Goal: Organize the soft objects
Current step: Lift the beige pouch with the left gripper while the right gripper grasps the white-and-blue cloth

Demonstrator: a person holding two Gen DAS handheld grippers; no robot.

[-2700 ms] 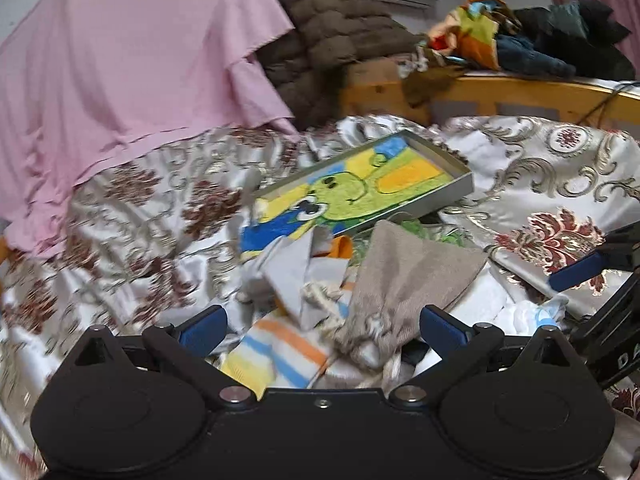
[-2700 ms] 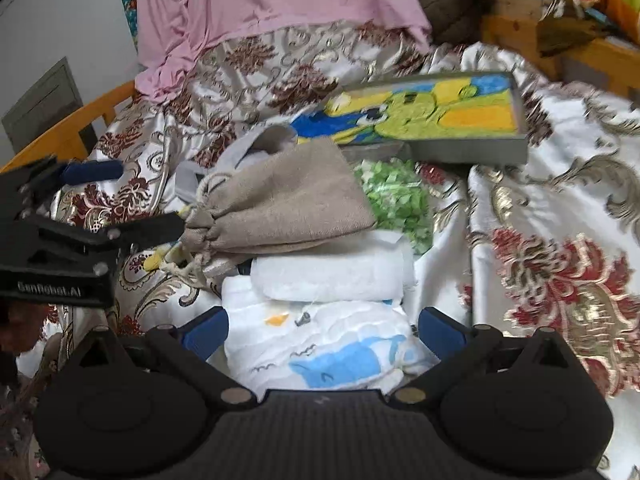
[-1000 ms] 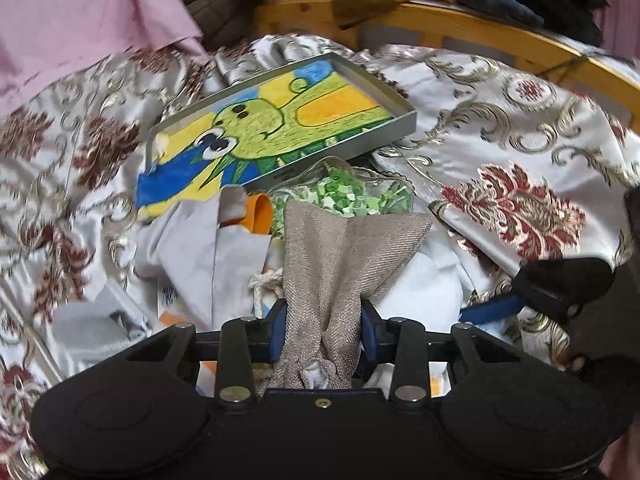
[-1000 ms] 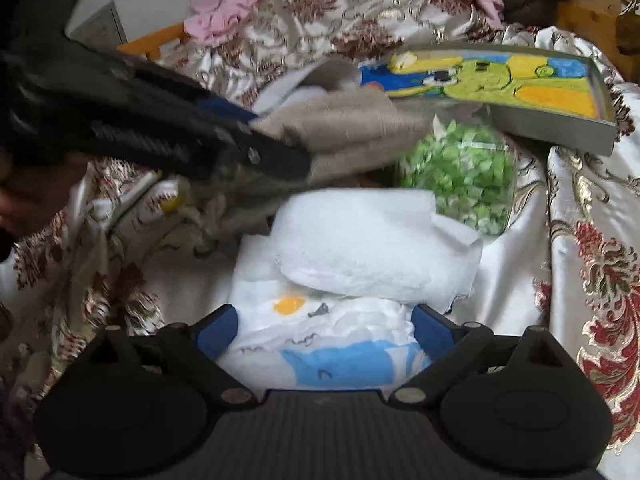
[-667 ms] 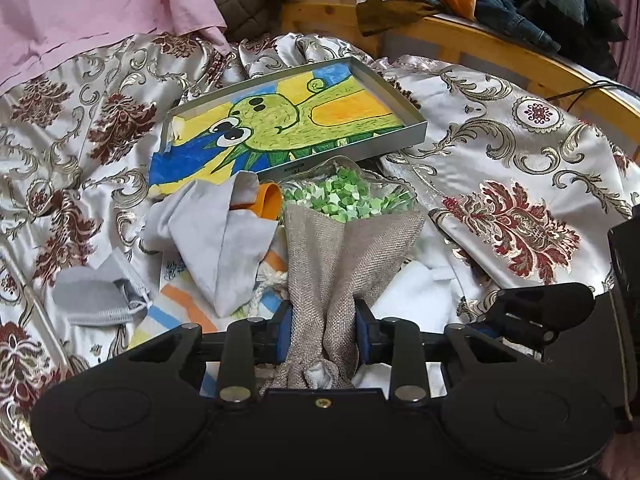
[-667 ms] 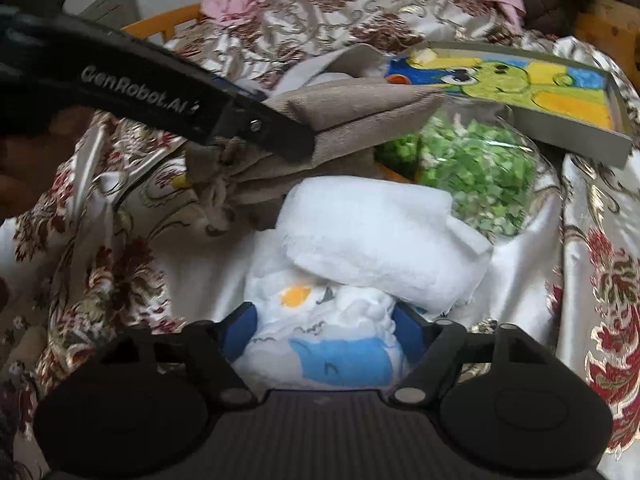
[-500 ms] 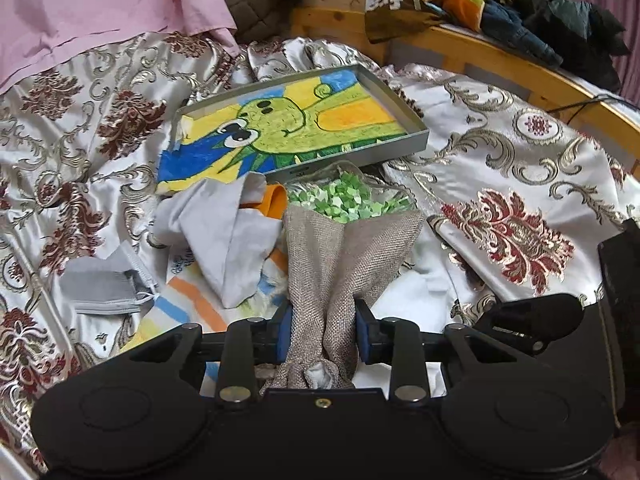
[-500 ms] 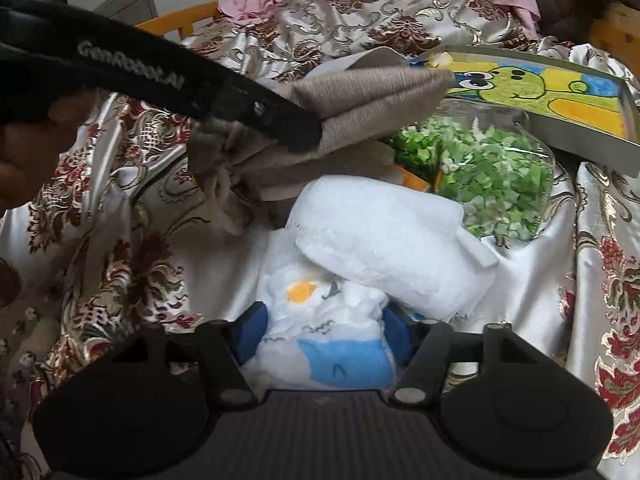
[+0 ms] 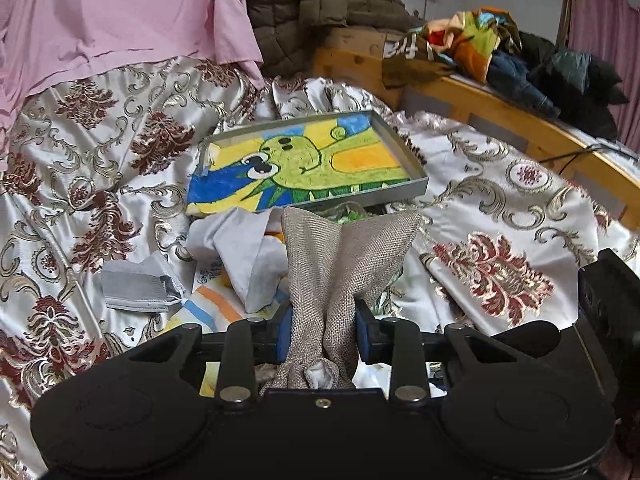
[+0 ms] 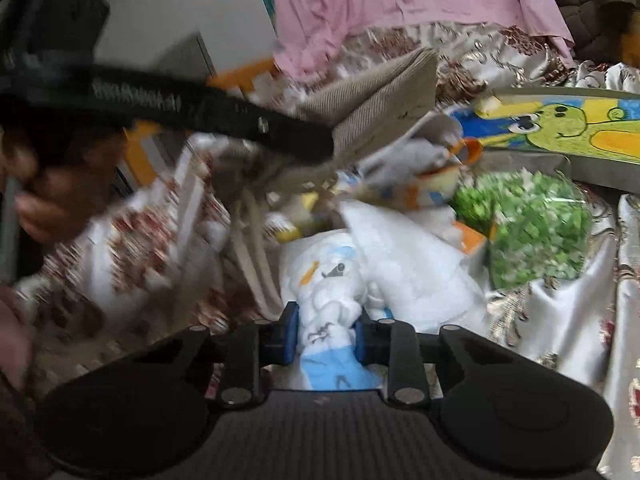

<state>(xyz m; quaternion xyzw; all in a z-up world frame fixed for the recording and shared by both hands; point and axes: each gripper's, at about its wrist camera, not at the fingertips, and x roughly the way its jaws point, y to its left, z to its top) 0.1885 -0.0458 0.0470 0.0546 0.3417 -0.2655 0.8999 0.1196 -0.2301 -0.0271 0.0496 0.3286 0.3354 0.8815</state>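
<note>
**Both grippers clamped on soft items over the bed pile**

Left gripper (image 9: 322,330) is clamped on the gathered neck of the burlap pouch (image 9: 344,256). Pouch long axis runs straight ahead from the jaws, closed bottom end pointing away and fanning wide toward the tray (image 9: 404,190) with the cartoon picture; drawstring end bunched behind the pads. In the right wrist view the pouch sits up and left of the right gripper, raised above the pile, blurred.

Right gripper (image 10: 326,334) jaws have just been closing and now pinch the white diaper (image 10: 328,280) with blue print, squeezing its near end narrow. Diaper long axis runs forward from the jaws, far end tilted slightly left. White folded cloth (image 10: 416,276) lies just right of it, touching. Bag of green bits (image 10: 532,232) farther ahead-right, below the tray. Grey cloth (image 9: 244,256) lies left of the pouch, on the floral bedspread (image 9: 500,216).
</note>
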